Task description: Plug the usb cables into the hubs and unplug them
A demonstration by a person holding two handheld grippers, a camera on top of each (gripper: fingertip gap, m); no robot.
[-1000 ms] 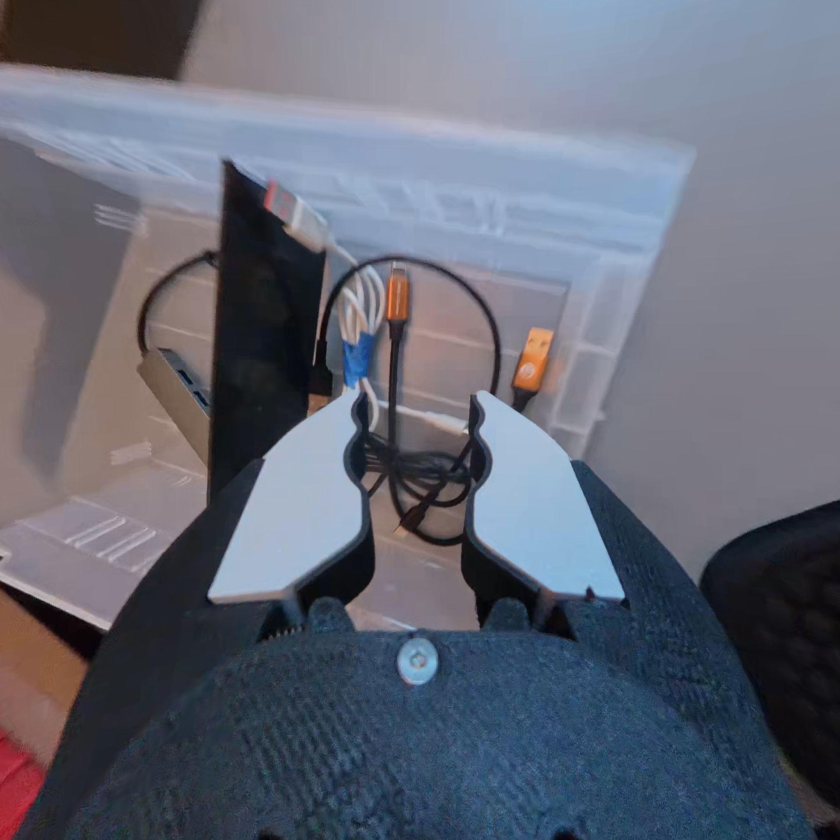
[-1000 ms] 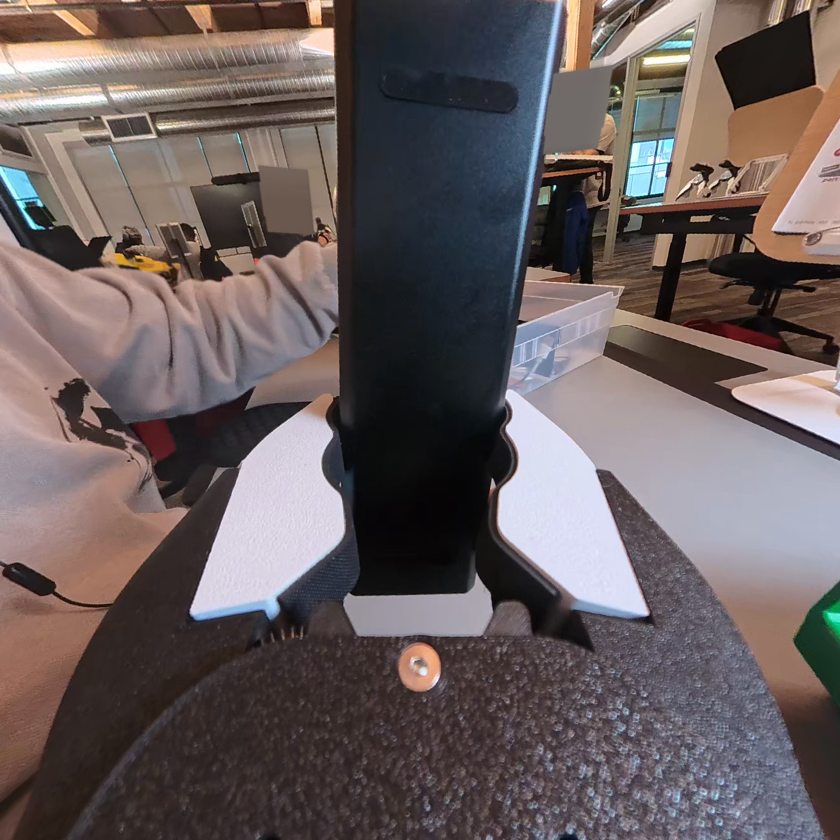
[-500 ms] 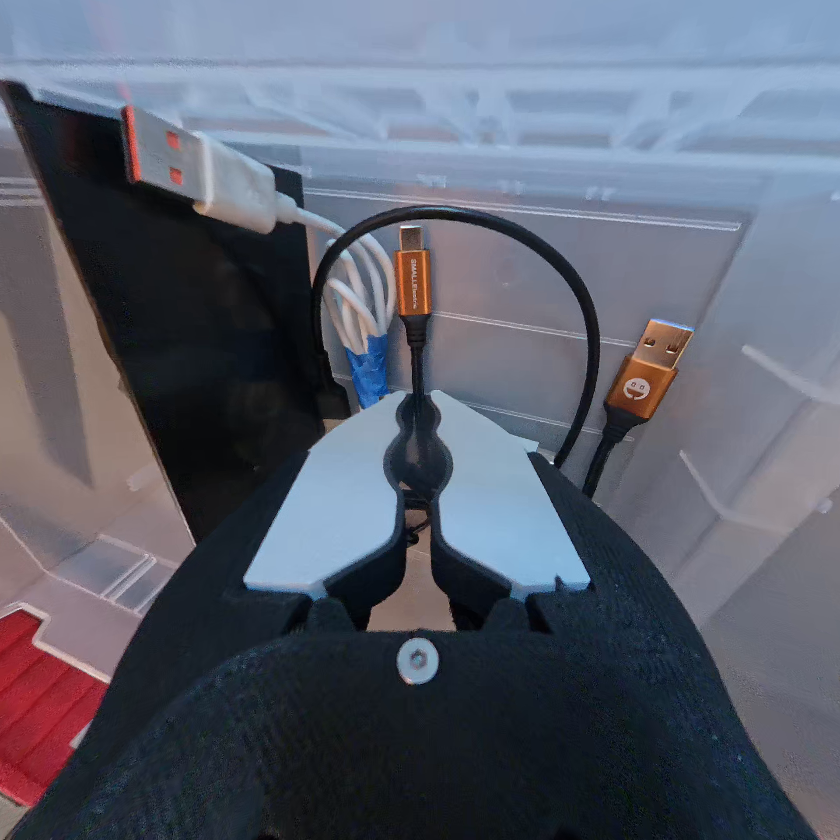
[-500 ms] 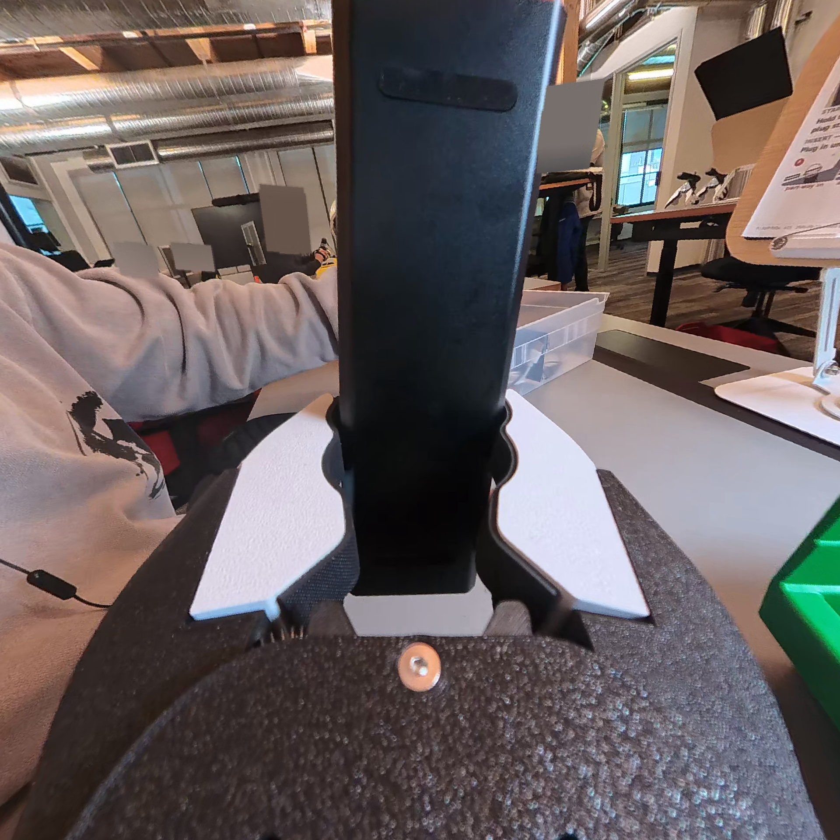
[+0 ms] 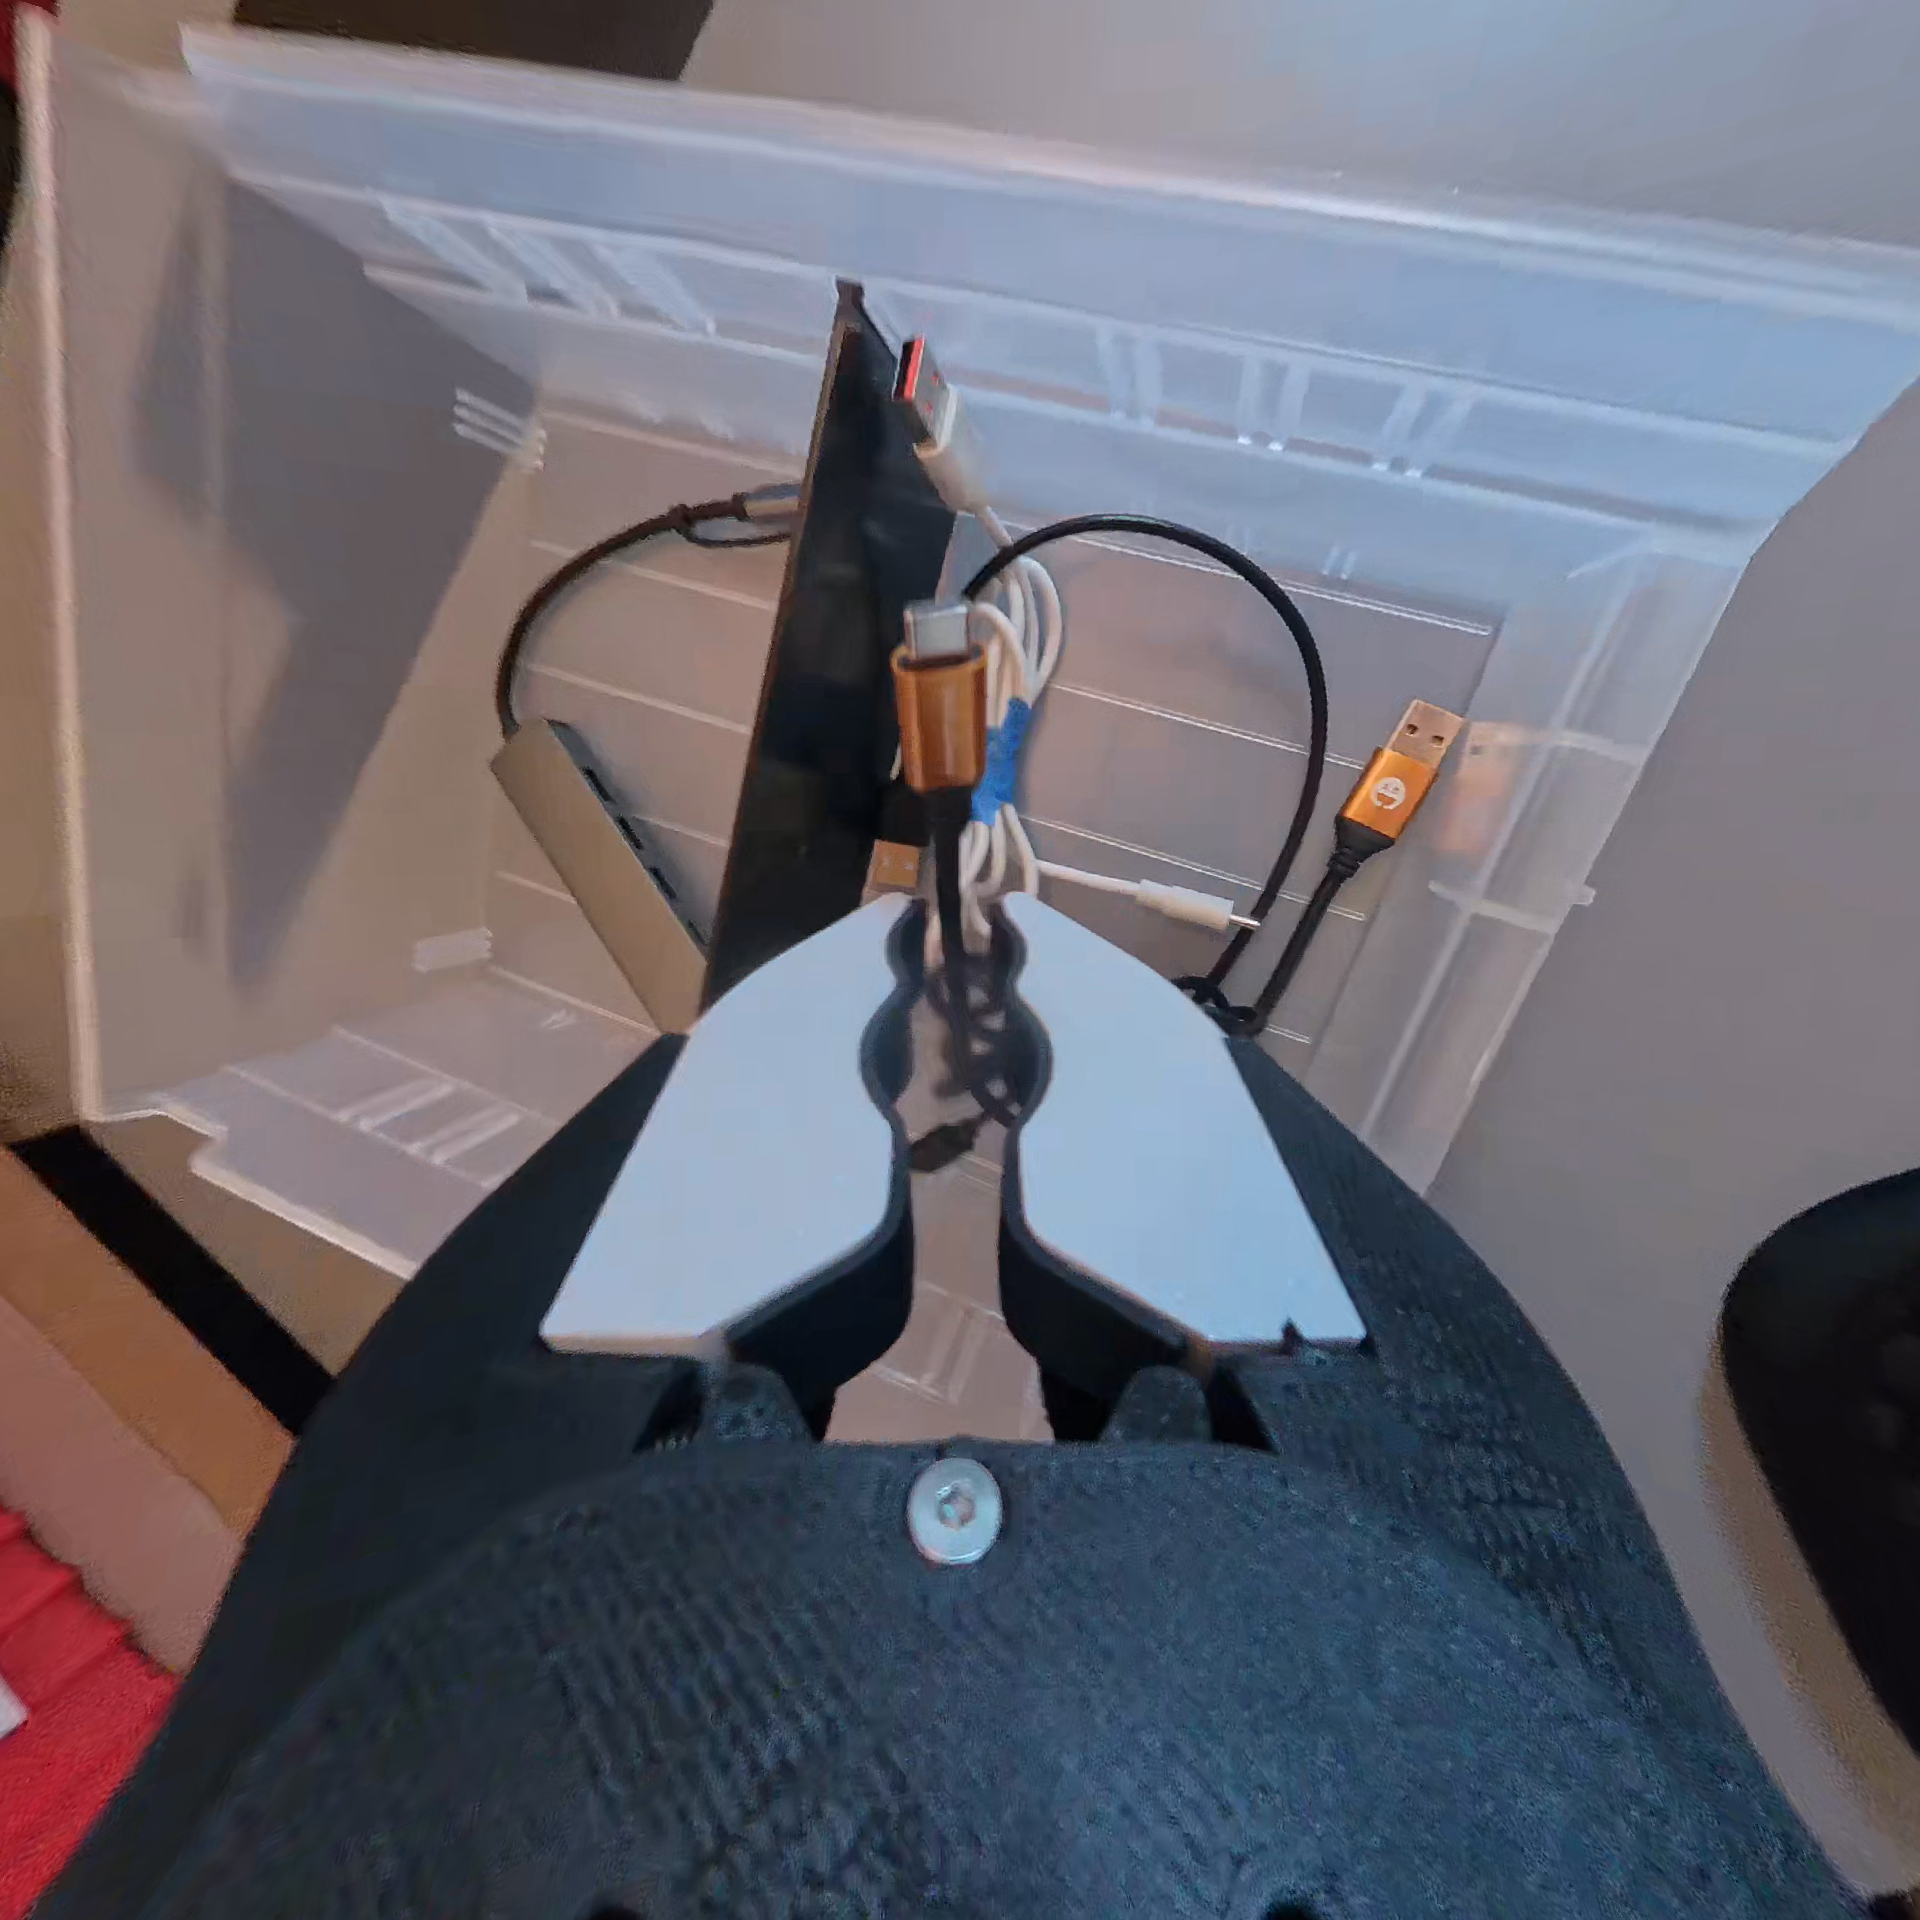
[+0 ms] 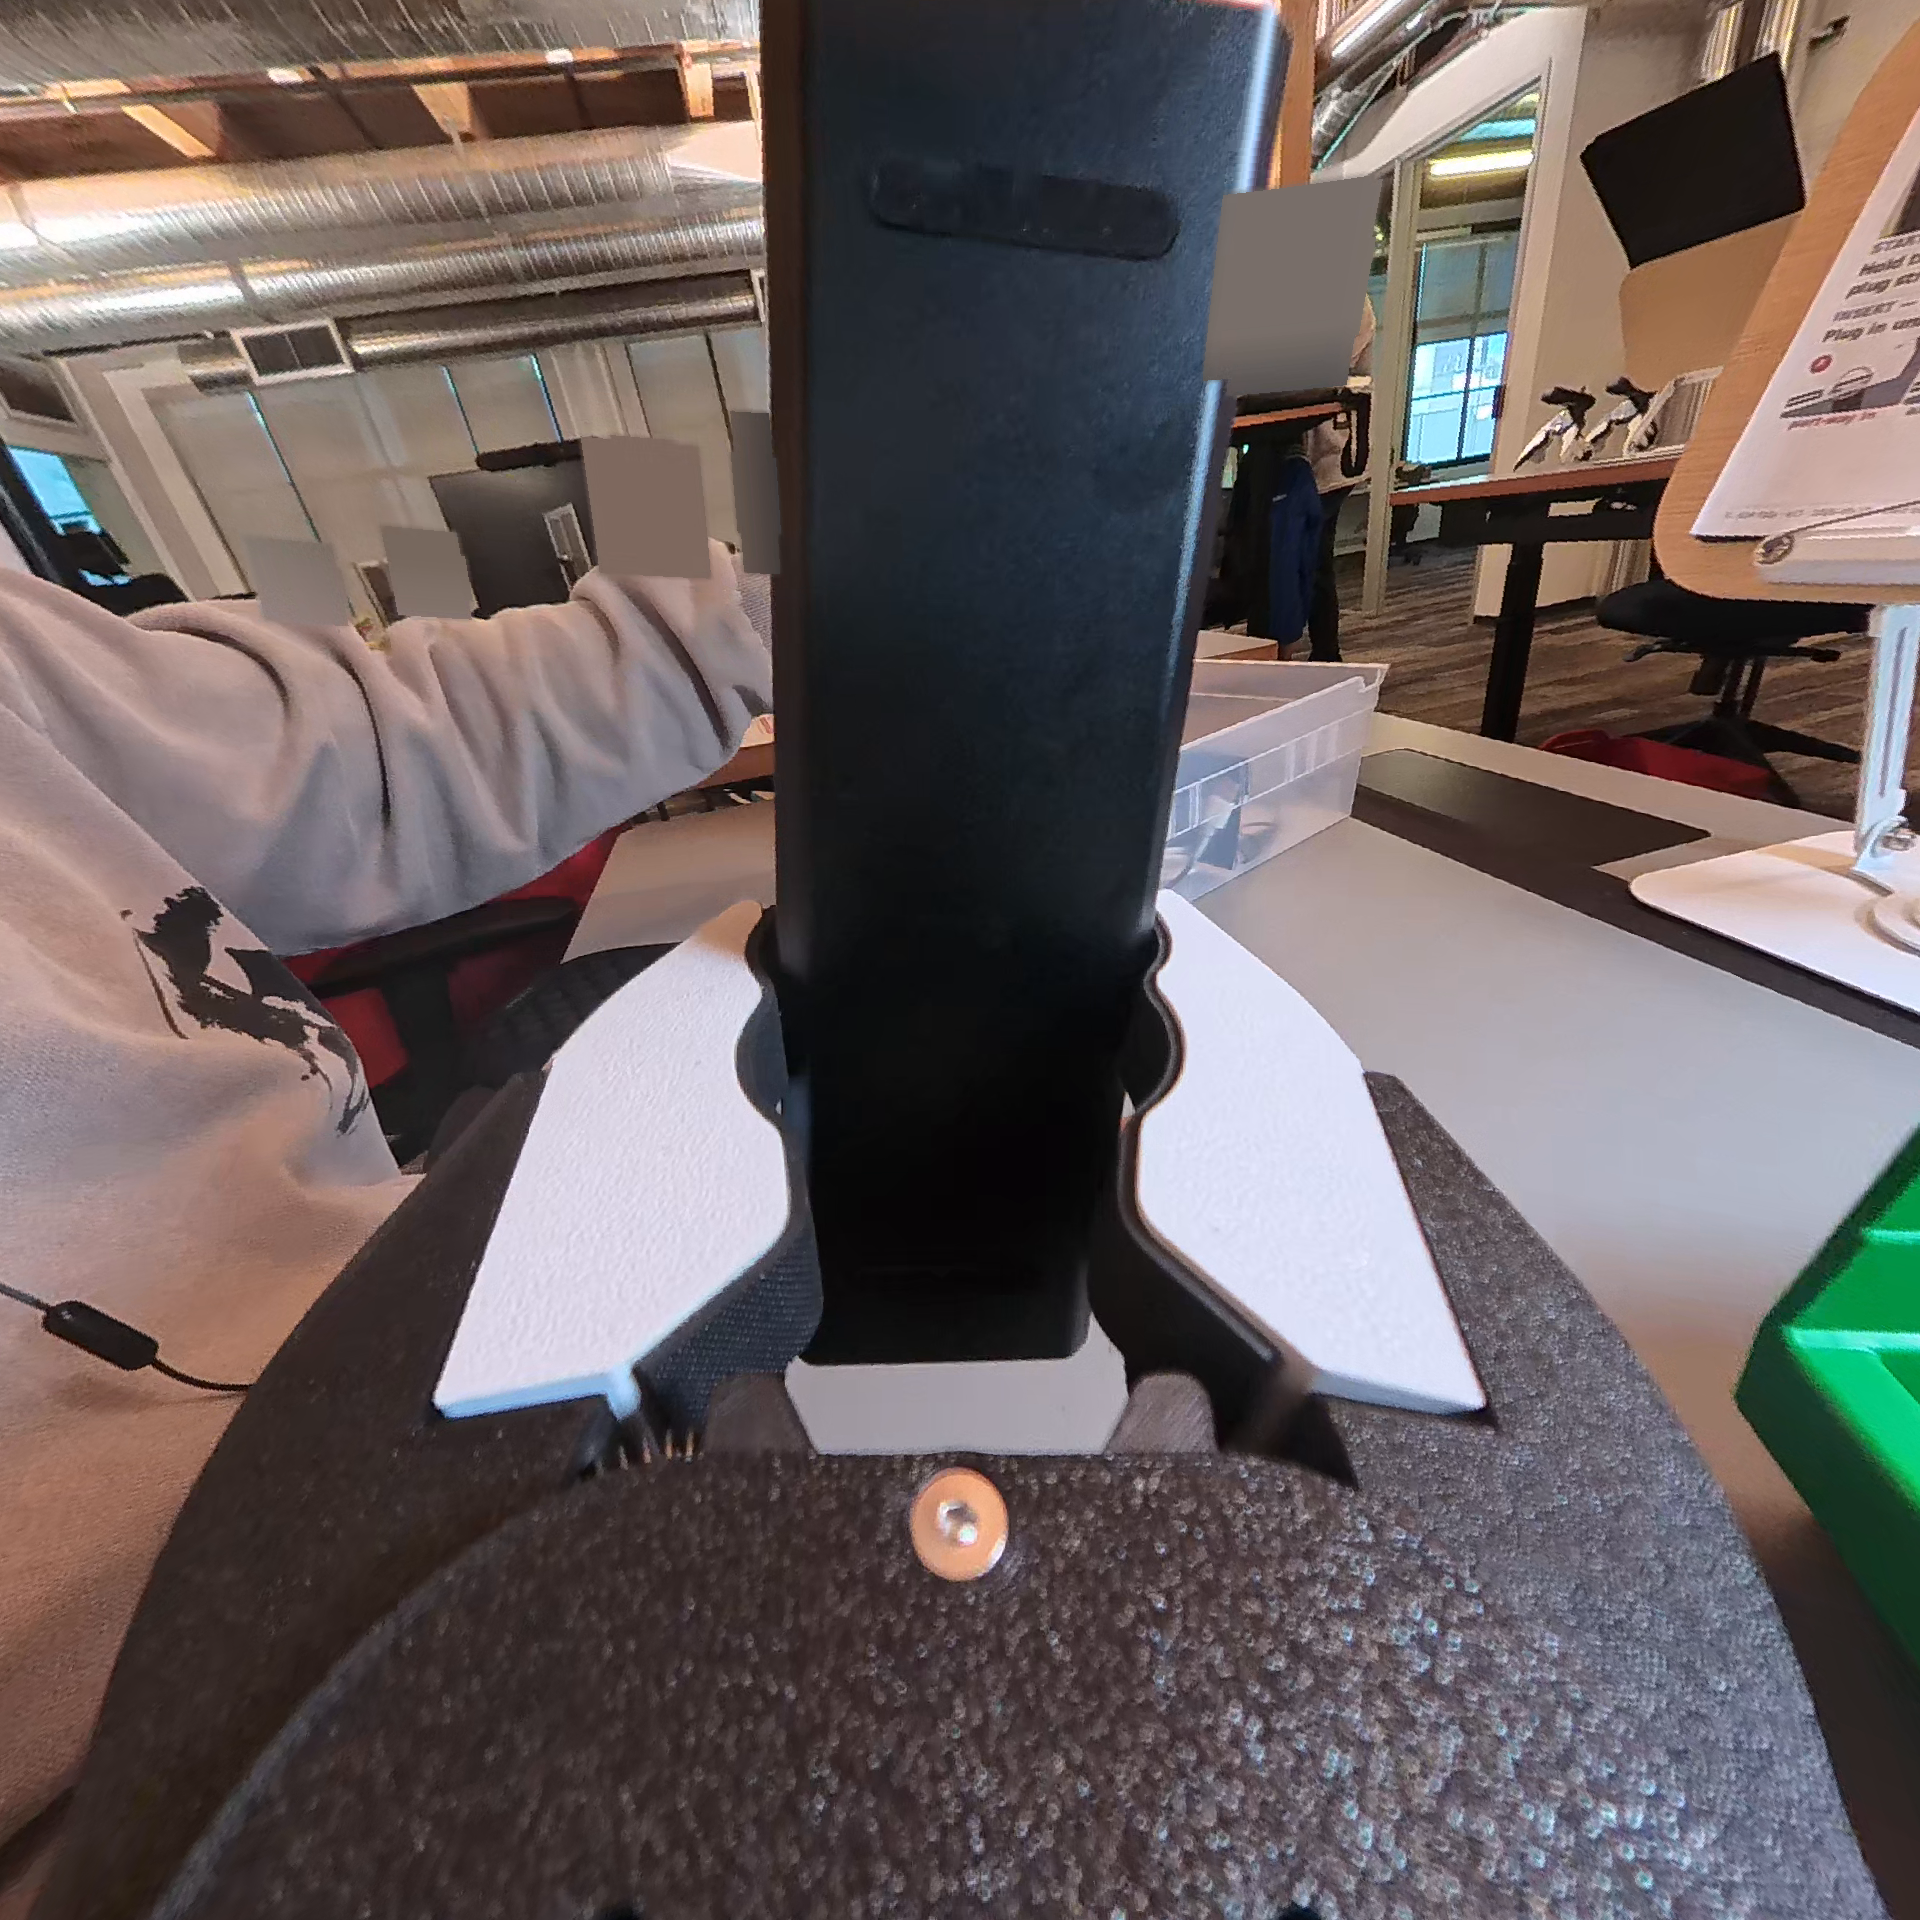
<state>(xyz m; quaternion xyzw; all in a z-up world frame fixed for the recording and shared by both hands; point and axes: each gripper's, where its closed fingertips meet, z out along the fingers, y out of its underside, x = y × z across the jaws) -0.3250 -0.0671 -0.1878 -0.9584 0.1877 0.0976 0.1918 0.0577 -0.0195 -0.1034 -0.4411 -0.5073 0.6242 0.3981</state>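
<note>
In the left wrist view my left gripper [image 5: 961,914] is shut on a black braided cable [image 5: 1304,665] and holds it above a clear plastic bin [image 5: 1143,270]. The cable's orange USB-C plug [image 5: 935,717] sticks up just beyond the fingertips. Its orange USB-A plug [image 5: 1392,784] hangs at the right. A grey hub [image 5: 592,821] with a short black lead lies in the bin at the left. In the right wrist view my right gripper [image 6: 961,914] is shut on a long black hub [image 6: 987,623], which it holds upright above the table.
A black flat slab [image 5: 831,727] stands upright in the bin. A white cable bundle [image 5: 1023,644] bound with blue tape leans on it. In the right wrist view there is a person's grey sleeve [image 6: 416,727] at the left, the clear bin [image 6: 1268,758] behind, and a green container [image 6: 1849,1340] and a white stand base [image 6: 1766,914] at the right.
My left gripper closed on the black cable and has now drawn back from the bin with it, raising the orange USB-C plug. The right gripper still holds the black hub and has shifted a little.
</note>
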